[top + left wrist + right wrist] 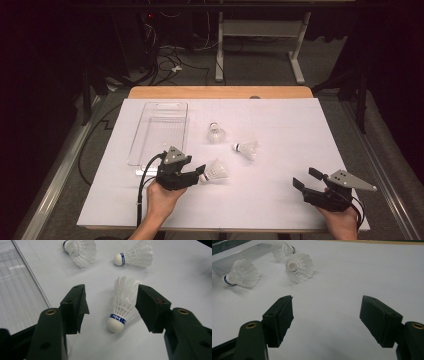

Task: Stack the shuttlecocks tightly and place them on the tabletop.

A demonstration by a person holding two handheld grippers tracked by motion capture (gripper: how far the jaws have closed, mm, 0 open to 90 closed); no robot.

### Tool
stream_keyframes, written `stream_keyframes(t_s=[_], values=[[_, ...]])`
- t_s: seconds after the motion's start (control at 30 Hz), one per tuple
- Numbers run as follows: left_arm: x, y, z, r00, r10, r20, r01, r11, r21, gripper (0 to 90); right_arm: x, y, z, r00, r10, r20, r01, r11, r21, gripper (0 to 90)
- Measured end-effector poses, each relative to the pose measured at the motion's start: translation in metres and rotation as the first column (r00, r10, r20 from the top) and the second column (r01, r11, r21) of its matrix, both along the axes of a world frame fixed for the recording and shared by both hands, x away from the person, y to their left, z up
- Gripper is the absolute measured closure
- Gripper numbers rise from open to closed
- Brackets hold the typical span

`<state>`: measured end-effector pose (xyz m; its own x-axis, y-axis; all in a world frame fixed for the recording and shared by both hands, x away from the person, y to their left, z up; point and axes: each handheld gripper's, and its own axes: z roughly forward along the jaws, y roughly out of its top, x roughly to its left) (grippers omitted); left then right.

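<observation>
Left gripper [200, 172], lower left of centre in the high view: jaws spread either side of the nearest shuttlecock [122, 307], not yet pinching it. It lies on the white sheet [280, 190], cork toward the gripper. Two other shuttlecocks [216, 133] [247, 148] lie loose above it. Clear tray [162, 107], upper left, holds nothing. Right gripper [306, 181], lower right, jaws spread, idle. Likely nothing is packed yet; all three remain.
</observation>
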<state>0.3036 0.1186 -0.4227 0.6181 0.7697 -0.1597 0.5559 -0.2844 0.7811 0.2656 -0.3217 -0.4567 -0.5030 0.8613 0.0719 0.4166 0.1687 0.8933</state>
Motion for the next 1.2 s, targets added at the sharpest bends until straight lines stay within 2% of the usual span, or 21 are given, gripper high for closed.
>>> stream_keyframes(t_s=[0.37, 0.53, 0.73, 0.83, 0.93, 1.07, 1.2], values=[[0.016, -0.011, 0.004, 0.9995, -0.004, -0.032, 0.005, 0.9995, 0.033, 43.1, 0.001, 0.000, -0.001, 0.9998, 0.004, -0.018, -0.004, 1.000, 0.006, 27.1], [0.024, -0.016, 0.005, 0.9994, 0.012, -0.032, -0.010, 0.9979, 0.064, 41.7, 0.001, -0.001, -0.001, 0.9999, 0.003, -0.017, -0.002, 1.000, 0.009, 27.1], [0.032, -0.021, 0.006, 0.9991, 0.010, -0.041, -0.008, 0.9981, 0.061, 41.6, 0.001, -0.001, -0.001, 0.9998, 0.005, -0.018, -0.005, 1.000, 0.012, 27.1], [0.037, -0.022, 0.006, 0.9982, 0.014, -0.059, -0.010, 0.9980, 0.062, 41.1, 0.001, -0.001, -0.001, 0.9998, 0.002, -0.020, -0.001, 1.000, 0.018, 27.2], [0.042, -0.024, 0.007, 0.9977, 0.012, -0.067, -0.006, 0.9967, 0.080, 41.0, 0.001, -0.001, -0.001, 0.9998, 0.002, -0.018, -0.002, 1.000, 0.018, 27.1], [0.048, -0.027, 0.011, 0.9982, 0.011, -0.059, -0.005, 0.9942, 0.108, 40.9, 0.001, -0.001, -0.001, 0.9998, 0.004, -0.019, -0.003, 1.000, 0.019, 27.1], [0.056, -0.028, 0.012, 0.9973, 0.011, -0.073, -0.002, 0.9929, 0.119, 40.7, 0.001, -0.001, -0.001, 0.9998, 0.004, -0.021, -0.003, 1.000, 0.018, 27.1]])
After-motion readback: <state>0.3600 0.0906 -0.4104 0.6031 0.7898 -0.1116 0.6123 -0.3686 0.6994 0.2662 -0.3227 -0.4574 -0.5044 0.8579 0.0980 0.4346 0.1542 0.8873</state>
